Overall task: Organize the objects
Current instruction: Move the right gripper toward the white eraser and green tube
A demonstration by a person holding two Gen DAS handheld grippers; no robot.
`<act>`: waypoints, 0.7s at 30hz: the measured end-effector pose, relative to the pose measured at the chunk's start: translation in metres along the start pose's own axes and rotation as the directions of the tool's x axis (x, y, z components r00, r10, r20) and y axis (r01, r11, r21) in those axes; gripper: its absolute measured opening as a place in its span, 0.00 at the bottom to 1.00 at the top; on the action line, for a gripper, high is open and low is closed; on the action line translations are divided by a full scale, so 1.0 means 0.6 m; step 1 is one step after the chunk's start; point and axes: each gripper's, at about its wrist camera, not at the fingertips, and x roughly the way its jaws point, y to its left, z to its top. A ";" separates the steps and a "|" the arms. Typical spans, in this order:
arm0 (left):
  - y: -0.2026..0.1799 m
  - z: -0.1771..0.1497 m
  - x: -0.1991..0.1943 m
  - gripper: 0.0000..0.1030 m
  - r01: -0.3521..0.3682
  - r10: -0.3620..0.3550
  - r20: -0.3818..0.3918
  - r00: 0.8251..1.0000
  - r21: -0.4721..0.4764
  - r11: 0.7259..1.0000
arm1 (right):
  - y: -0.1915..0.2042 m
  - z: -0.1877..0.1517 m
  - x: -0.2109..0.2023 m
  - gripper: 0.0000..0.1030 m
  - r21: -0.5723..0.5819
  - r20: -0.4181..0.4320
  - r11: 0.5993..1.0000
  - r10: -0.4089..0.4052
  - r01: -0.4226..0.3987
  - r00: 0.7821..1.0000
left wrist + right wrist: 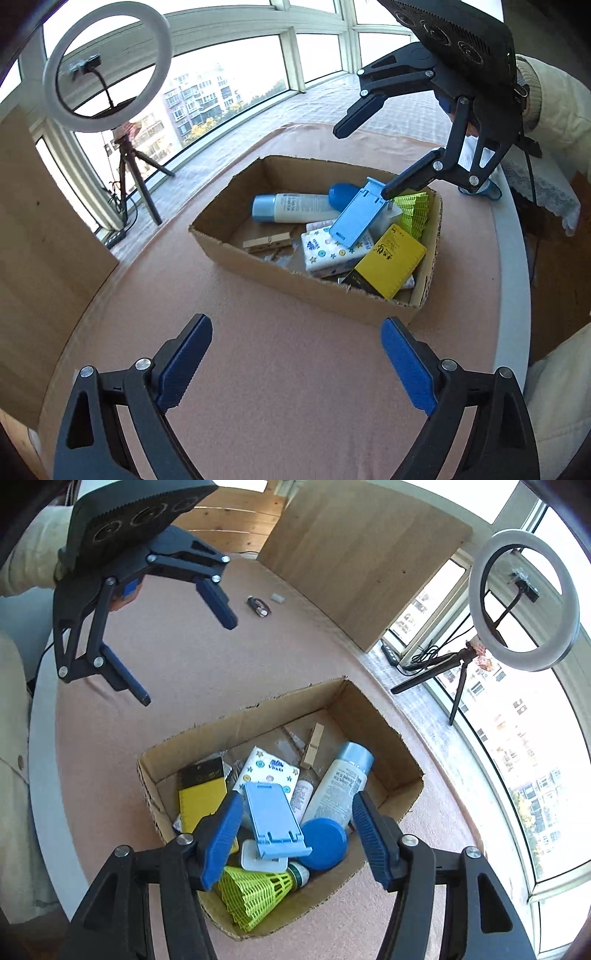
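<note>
Right gripper (295,834): I read jaws spread, astride light-blue plastic phone stand (271,818), pads clear of it. Stand lies atop clutter in open brown cardboard box (295,284), box near desk (288,373) right edge. Stand: light, rigid, slick; grip flat side edges. Left gripper (297,360): jaws spread, empty.

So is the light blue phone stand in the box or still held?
In the box: the phone stand rests on other items, the right gripper open around it.
</note>
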 end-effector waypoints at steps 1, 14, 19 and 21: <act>0.008 -0.016 -0.014 0.92 -0.009 0.009 0.008 1.000 -0.025 1.000 | 0.003 0.014 0.002 0.63 0.022 0.006 1.000 -0.010 0.010 1.000; 0.144 -0.237 -0.172 0.98 -0.109 0.142 0.073 0.987 -0.336 0.935 | 0.080 0.275 0.153 0.66 0.263 -0.033 0.965 0.007 0.002 0.999; 0.165 -0.304 -0.207 0.98 -0.133 0.169 0.059 0.984 -0.388 0.912 | 0.065 0.365 0.290 0.66 0.448 -0.047 0.891 0.111 -0.078 0.993; 0.170 -0.330 -0.219 0.98 -0.154 0.188 0.041 0.981 -0.419 0.895 | 0.054 0.405 0.340 0.66 0.484 -0.043 0.871 0.126 -0.090 0.991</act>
